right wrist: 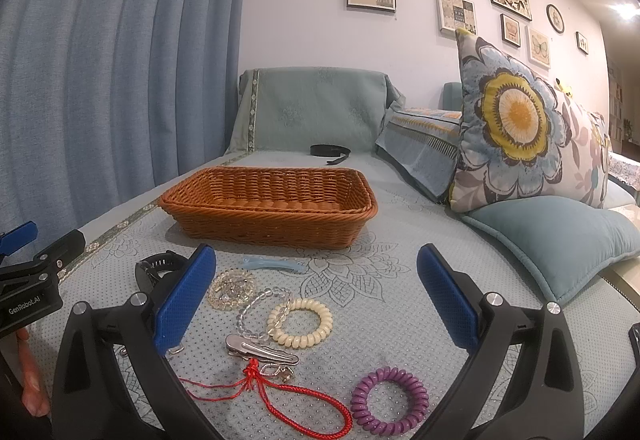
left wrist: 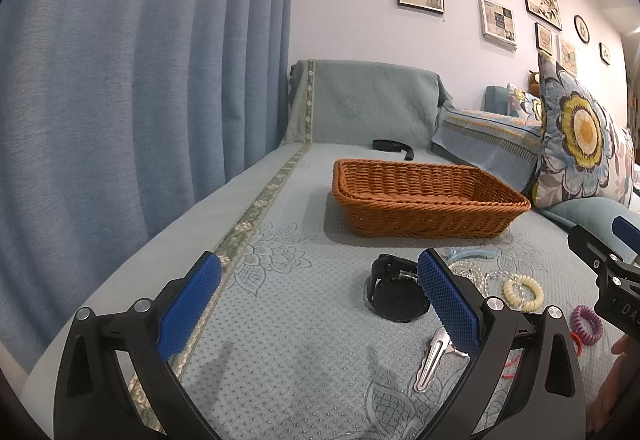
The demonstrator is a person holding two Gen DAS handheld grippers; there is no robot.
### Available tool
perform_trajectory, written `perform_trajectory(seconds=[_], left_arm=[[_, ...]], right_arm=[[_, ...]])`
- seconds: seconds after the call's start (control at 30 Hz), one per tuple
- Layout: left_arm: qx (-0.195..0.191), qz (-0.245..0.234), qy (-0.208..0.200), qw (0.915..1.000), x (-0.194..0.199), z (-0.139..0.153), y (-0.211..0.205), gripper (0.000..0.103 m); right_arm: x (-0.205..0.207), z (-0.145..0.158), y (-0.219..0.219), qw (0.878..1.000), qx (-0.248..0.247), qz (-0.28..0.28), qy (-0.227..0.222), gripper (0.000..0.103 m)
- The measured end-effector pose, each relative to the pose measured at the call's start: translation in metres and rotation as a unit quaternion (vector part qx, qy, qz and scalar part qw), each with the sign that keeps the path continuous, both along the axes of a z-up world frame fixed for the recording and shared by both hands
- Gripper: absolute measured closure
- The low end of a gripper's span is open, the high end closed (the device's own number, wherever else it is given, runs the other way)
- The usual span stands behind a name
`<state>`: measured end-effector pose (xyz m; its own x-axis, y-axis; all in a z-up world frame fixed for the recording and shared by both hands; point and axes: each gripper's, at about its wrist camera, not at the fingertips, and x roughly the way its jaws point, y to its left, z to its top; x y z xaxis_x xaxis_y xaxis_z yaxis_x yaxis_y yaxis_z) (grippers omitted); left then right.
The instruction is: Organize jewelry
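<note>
Sorting Not Yet Begun: Basket Empty

Waiting at twelve o'clock, the wicker basket (right wrist: 268, 200) looks empty. The watch (left wrist: 396, 294), cream coil tie (right wrist: 300, 322), purple coil tie (right wrist: 390, 400), bead bracelets (right wrist: 232, 288) and silver clip (right wrist: 260, 350) all lie loose on the sofa cover (right wrist: 400, 300). Both left gripper (left wrist: 320, 300) and right gripper (right wrist: 316, 296) stand released, holding nothing.

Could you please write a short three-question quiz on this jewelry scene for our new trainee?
1. True or false: the wicker basket already holds several pieces of jewelry.
2. Which item lies nearest the right claw? A) cream coil hair tie B) black strap C) floral pillow
3. Fill in: the black watch lies just ahead of the ___ claw.

Key
1. False; no jewelry shows in it, and the pieces lie on the sofa cover.
2. A
3. left; both claws are open and hold nothing.
</note>
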<state>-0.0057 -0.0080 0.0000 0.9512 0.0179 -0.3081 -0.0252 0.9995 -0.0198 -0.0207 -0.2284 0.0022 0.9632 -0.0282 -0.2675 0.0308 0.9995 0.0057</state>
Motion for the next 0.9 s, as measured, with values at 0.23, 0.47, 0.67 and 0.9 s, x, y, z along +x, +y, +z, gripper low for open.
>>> perform_trajectory(seconds=[0.23, 0.47, 0.67, 0.9], left_arm=[[-0.016, -0.002, 0.006, 0.9999, 0.0, -0.002, 0.005, 0.008], [-0.091, -0.069, 0.076, 0.9905, 0.01, -0.015, 0.026, 0.009], [-0.078, -0.143, 0.164, 0.973, 0.017, -0.03, 0.009, 0.025], [-0.047, -0.192, 0.229, 0.9531, 0.032, -0.041, -0.021, 0.049]], right_arm=[[0.001, -0.001, -0.002, 1.0, 0.006, -0.005, 0.006, 0.008], [0.003, -0.004, -0.016, 0.998, 0.014, -0.008, 0.061, 0.016], [-0.011, -0.015, -0.04, 0.992, 0.012, -0.005, 0.123, 0.034], [-0.021, -0.035, -0.078, 0.979, 0.031, 0.003, 0.202, 0.059]])
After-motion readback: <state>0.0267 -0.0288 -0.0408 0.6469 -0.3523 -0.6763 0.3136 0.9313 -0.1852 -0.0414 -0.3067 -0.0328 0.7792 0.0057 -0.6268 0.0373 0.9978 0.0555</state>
